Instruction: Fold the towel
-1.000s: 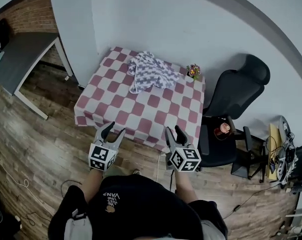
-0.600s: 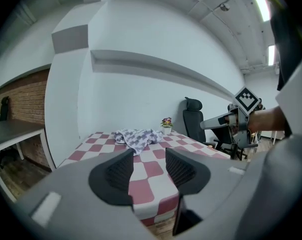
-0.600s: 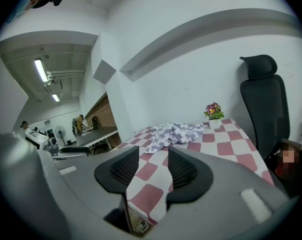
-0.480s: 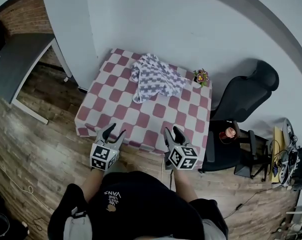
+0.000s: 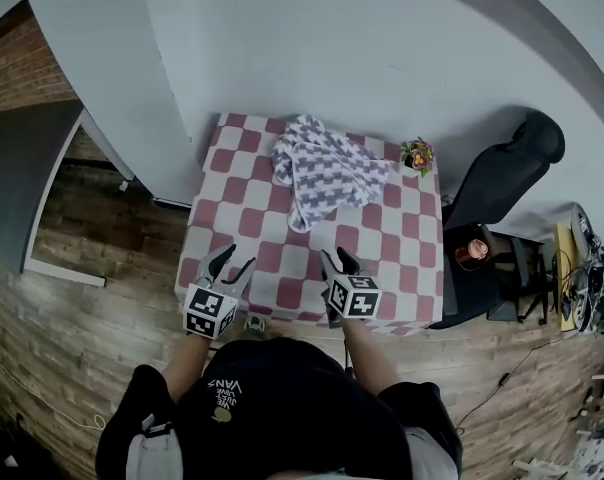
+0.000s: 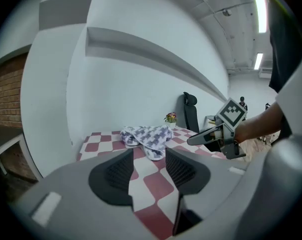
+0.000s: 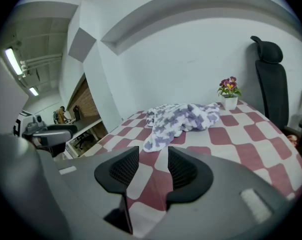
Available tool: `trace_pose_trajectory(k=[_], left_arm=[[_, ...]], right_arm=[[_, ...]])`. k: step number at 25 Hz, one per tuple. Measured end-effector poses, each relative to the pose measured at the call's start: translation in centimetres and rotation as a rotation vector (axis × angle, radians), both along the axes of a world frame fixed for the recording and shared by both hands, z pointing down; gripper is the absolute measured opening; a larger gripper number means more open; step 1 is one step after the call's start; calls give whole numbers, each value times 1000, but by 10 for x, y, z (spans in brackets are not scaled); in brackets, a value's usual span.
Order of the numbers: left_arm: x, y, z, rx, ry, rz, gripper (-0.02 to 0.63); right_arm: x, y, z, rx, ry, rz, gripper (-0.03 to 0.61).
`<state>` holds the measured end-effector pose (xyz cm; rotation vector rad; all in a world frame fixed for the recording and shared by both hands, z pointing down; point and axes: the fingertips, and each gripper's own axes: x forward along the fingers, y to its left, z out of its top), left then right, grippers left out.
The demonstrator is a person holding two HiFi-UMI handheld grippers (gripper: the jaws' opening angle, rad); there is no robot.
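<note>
A crumpled white towel with a purple-grey check pattern (image 5: 327,171) lies at the far half of the table with a red-and-white checked cloth (image 5: 242,218). The same towel (image 6: 147,136) shows beyond the jaws in the left gripper view, and the towel (image 7: 181,122) shows ahead in the right gripper view. My left gripper (image 5: 232,265) hovers open over the table's near left edge, nothing between its jaws. My right gripper (image 5: 338,264) hovers open over the near edge, a little short of the towel's hanging corner, and is empty too.
A small pot of flowers (image 5: 417,157) stands at the far right corner of the table, right of the towel. A black office chair (image 5: 507,168) stands beside the table's right side. A white wall (image 5: 312,38) runs behind the table. A grey desk (image 5: 22,188) sits at left.
Both grippers have moved forward from over the wooden floor to over the table's near edge. The table and towel now sit closer and more central in the head view. Jaws unchanged.
</note>
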<state>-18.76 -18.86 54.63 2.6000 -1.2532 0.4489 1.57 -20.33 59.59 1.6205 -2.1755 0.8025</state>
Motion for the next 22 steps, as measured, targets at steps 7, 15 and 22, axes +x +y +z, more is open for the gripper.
trace_pose_trajectory(k=[7, 15, 22], left_arm=[[-33, -27, 10, -34, -12, 81, 175], [-50, -34, 24, -85, -3, 42, 174], [-15, -29, 25, -93, -23, 54, 173]], right_arm=[[-37, -60, 33, -69, 162, -13, 172], [-47, -104, 75, -165, 369, -95, 164], [-43, -106, 42, -76, 203, -145, 23]])
